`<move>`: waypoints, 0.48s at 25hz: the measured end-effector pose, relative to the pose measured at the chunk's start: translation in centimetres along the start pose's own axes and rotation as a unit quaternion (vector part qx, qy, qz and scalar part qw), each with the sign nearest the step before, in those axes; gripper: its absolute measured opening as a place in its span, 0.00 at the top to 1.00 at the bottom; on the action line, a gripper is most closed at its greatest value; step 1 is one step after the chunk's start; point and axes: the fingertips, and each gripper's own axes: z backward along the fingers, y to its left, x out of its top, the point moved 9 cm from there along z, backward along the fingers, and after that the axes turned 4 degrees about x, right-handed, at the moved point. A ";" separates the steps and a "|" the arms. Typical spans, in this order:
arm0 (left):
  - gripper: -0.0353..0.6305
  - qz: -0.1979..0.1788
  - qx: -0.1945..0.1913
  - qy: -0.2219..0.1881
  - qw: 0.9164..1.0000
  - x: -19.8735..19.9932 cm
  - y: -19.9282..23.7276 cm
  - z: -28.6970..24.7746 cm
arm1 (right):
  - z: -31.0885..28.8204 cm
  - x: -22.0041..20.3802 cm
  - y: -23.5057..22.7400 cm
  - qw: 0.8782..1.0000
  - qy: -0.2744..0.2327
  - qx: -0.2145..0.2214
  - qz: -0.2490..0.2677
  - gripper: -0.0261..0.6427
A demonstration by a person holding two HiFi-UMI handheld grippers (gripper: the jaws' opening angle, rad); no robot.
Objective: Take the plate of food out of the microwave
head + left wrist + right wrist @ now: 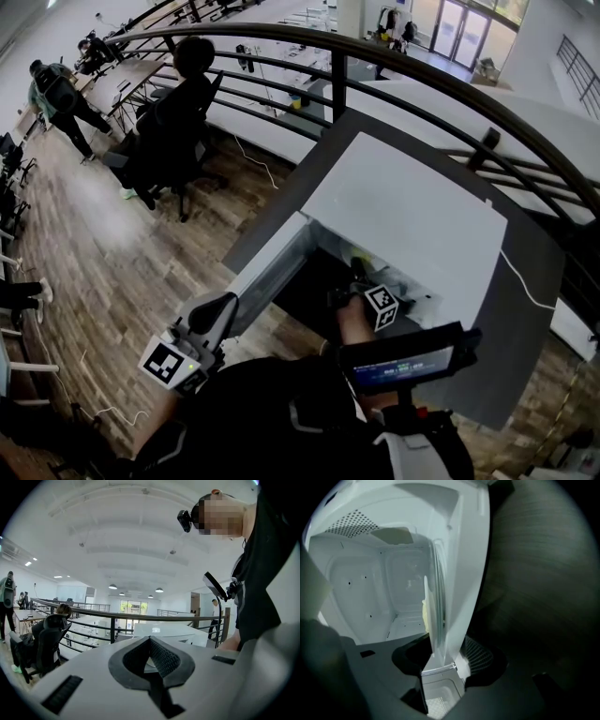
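Reaching into the microwave (403, 216), the right gripper (450, 651) is set spread about the rim of the plate (435, 606), so firm closure and a level withdrawal are required.

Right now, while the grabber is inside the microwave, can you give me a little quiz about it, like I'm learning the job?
1. True or false: the microwave is closed.
2. What stands between the jaws of the right gripper? A) a cup B) the rim of the plate C) nothing at all
3. Fill in the gap: the jaws of the left gripper are ____ (apart or together).

Key
1. False. Its door is swung open.
2. B.
3. Together, with nothing between them.
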 end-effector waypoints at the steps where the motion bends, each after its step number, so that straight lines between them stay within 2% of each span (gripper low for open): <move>1: 0.94 0.000 -0.001 0.001 1.000 0.0 0.1 0.0 | 0.1 -0.2 0.0 1.000 0.001 0.003 -0.004 0.64; 8: 0.94 0.001 -0.009 -0.002 1.000 0.1 0.6 -0.2 | 0.9 0.2 0.2 0.999 -0.010 0.023 -0.032 0.73; 12: 0.94 -0.002 -0.022 -0.001 1.000 0.1 0.6 -0.1 | 1.2 -0.2 0.5 0.999 -0.007 0.032 -0.028 0.79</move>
